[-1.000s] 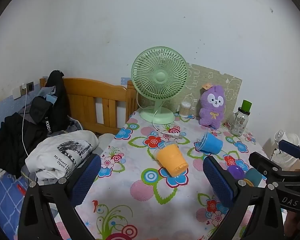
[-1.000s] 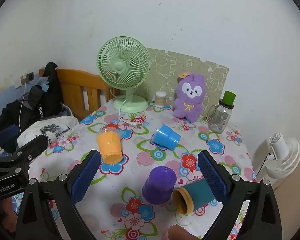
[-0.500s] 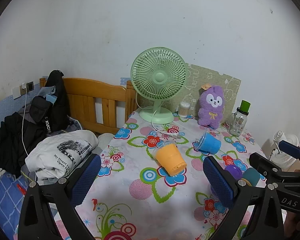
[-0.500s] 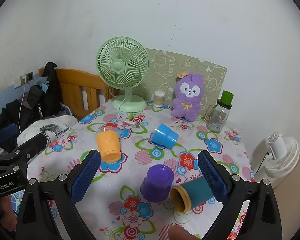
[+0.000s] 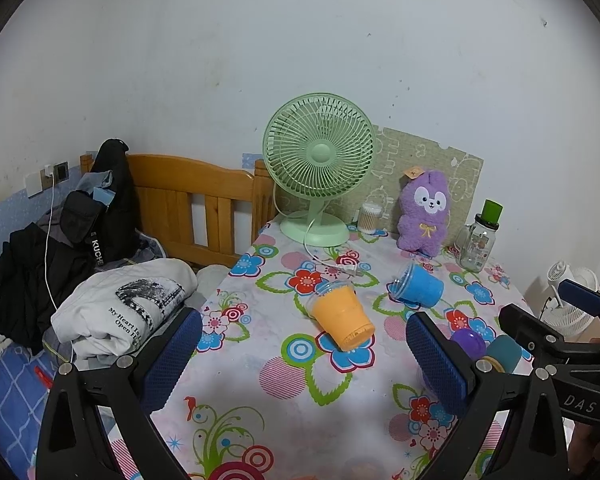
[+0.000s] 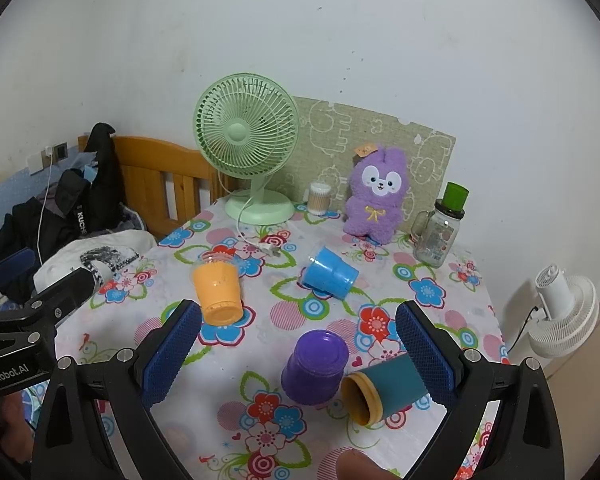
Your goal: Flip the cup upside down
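Note:
Several cups sit on the flowered tablecloth [image 6: 260,364]. An orange cup [image 6: 217,290] lies on its side, also in the left wrist view [image 5: 342,317]. A blue cup [image 6: 332,273] lies on its side, seen too in the left wrist view [image 5: 418,289]. A purple cup [image 6: 315,366] stands upside down. A teal cup with a yellow rim [image 6: 384,391] lies on its side beside it. My right gripper [image 6: 298,354] is open and empty above the purple cup. My left gripper [image 5: 304,364] is open and empty near the orange cup.
At the table's back stand a green fan [image 6: 247,148], a purple plush [image 6: 376,196], a jar of cotton swabs [image 6: 319,199] and a green-lidded glass bottle [image 6: 440,228]. A bed with clothes [image 5: 120,308] lies left. A white fan [image 6: 564,316] stands on the floor right.
Both grippers have drawn back and risen slightly, so the table looks a little farther. The cups have not moved and both grippers stay open.

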A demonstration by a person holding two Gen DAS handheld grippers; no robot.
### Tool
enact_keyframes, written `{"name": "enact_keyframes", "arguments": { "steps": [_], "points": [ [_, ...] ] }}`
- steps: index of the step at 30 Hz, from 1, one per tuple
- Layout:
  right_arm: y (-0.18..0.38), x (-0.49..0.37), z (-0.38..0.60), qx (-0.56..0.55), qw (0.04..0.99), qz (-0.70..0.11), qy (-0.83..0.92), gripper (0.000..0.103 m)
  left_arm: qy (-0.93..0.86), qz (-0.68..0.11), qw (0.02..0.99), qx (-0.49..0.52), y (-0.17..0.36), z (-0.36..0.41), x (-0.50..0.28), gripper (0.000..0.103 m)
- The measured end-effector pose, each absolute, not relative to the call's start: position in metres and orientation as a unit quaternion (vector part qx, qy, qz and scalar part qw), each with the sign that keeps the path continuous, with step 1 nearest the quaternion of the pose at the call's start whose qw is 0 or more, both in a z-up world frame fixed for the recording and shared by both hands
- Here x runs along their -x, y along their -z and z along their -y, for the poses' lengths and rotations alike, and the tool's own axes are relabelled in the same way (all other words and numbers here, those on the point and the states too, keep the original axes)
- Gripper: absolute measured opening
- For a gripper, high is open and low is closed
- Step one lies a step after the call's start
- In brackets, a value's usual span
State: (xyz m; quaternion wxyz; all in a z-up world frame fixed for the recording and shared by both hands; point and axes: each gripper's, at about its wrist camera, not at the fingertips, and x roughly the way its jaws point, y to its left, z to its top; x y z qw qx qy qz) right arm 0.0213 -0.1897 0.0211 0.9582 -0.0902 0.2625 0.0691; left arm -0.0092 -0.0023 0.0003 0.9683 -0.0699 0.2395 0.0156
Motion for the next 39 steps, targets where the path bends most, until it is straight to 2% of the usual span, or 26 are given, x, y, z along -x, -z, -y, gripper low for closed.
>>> {"name": "enact_keyframes", "arguments": {
  "steps": [24,39],
  "points": [
    [-0.003,-0.041,0.175,0.104,0.950,-0.284,-0.081,0.099,-0.019,-0.264,0.961,0.076,0.020,-0.007,-0.007,0.103],
    [0.050,-0.125,0.127,0.135,0.913,-0.358,-0.142,0.099,-0.054,-0.330,0.940,0.064,0.063,-0.026,-0.055,0.103]
  ]
}}
